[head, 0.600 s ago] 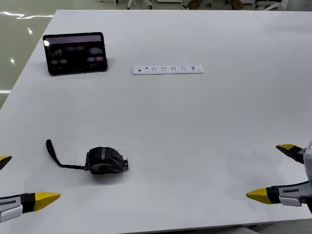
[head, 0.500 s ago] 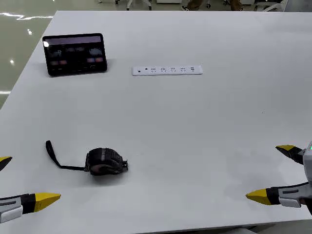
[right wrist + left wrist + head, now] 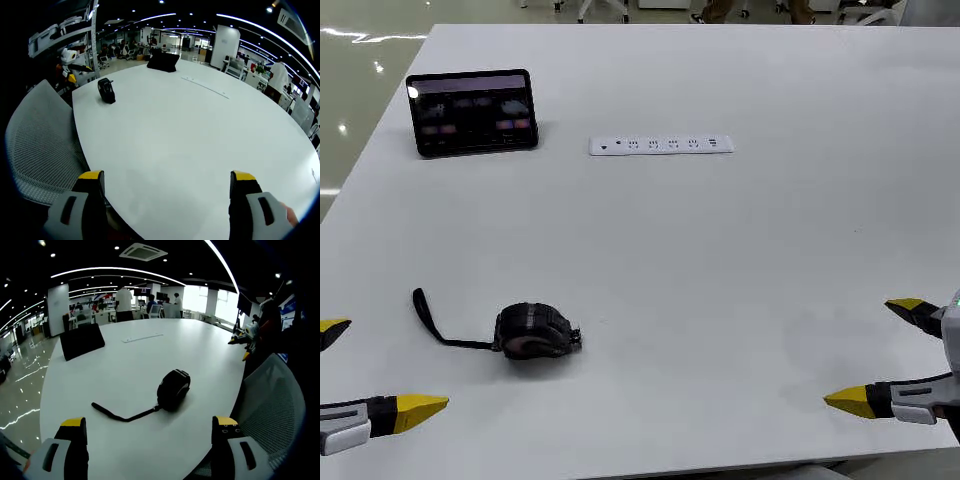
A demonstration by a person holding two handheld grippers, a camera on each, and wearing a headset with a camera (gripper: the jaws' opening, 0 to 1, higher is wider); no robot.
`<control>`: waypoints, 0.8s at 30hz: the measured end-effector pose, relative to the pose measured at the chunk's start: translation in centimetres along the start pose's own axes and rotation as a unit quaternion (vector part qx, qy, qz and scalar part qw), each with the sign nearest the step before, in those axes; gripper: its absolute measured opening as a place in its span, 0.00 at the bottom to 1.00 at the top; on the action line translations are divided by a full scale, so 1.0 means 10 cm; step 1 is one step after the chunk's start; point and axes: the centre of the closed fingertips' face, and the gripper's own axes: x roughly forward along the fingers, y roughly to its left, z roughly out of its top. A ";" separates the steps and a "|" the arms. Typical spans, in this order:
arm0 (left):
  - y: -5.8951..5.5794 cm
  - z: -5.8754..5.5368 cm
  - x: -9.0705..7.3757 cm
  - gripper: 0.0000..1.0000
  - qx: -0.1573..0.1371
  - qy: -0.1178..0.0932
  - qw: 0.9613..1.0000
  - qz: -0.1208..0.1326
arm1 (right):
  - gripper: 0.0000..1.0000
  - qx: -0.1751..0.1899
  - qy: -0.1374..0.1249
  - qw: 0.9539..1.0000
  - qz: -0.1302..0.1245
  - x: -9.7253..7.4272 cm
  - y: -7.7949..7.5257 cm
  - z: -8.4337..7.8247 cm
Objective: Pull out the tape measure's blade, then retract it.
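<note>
A black tape measure [image 3: 536, 332] lies on the white table [image 3: 720, 260], its black wrist strap [image 3: 432, 317] trailing to the left and its blade drawn in. The left gripper view has the tape measure [image 3: 173, 388] ahead between the yellow-tipped jaws. My left gripper [image 3: 375, 372] is open at the table's near left edge, a short way left of the tape measure. My right gripper [image 3: 885, 352] is open at the near right edge, far from it. The right gripper view holds the tape measure [image 3: 106, 90] small at the far left, with the left gripper [image 3: 70, 62] beyond it.
A dark tablet [image 3: 472, 110] stands propped at the back left. A white power strip [image 3: 661, 145] lies flat at the back middle. A mesh chair [image 3: 40, 145] sits by the table's near edge. People stand far behind in the room.
</note>
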 end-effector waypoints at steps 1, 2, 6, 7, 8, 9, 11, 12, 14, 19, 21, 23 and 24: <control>0.00 0.01 0.00 1.00 0.002 -0.002 1.000 0.000 | 1.00 0.000 -0.002 1.000 0.000 0.00 -0.01 0.01; -0.01 0.01 0.00 1.00 0.006 0.001 1.000 -0.002 | 1.00 0.001 -0.004 1.000 0.002 0.00 0.00 0.02; -0.01 0.04 0.05 1.00 0.058 0.007 0.998 -0.004 | 0.97 -0.005 -0.004 1.000 0.000 0.04 -0.03 0.05; -0.02 0.06 0.07 1.00 0.055 0.007 0.998 -0.009 | 0.97 -0.003 -0.005 1.000 0.003 0.06 -0.03 0.07; -0.04 0.07 0.09 1.00 0.054 0.009 0.998 -0.018 | 0.98 -0.004 -0.006 1.000 0.004 0.08 -0.03 0.10; -0.05 0.08 0.12 1.00 0.055 0.011 0.998 -0.024 | 0.99 -0.007 -0.008 1.000 0.004 0.09 -0.03 0.13; -0.10 0.10 0.17 0.94 0.059 0.027 0.997 -0.041 | 0.99 -0.014 -0.012 1.000 0.010 0.14 -0.01 0.21; -0.13 0.12 0.21 0.92 0.067 0.035 0.996 -0.053 | 0.99 -0.017 -0.014 1.000 0.014 0.18 0.01 0.25; -0.15 0.15 0.27 0.91 0.072 0.045 0.994 -0.061 | 1.00 -0.025 -0.017 0.999 0.024 0.24 0.05 0.32; -0.28 0.22 0.43 0.87 0.106 0.073 0.986 -0.101 | 1.00 -0.051 -0.053 0.997 0.029 0.41 0.13 0.66; -0.31 0.23 0.51 0.87 0.121 0.085 0.983 -0.107 | 1.00 -0.059 -0.064 0.996 0.034 0.49 0.18 0.78; -0.29 0.24 0.59 0.88 0.143 0.092 0.980 -0.101 | 1.00 -0.065 -0.069 0.995 0.039 0.56 0.23 0.87; -0.27 0.25 0.62 0.89 0.155 0.093 0.979 -0.095 | 1.00 -0.065 -0.070 0.995 0.042 0.58 0.25 0.89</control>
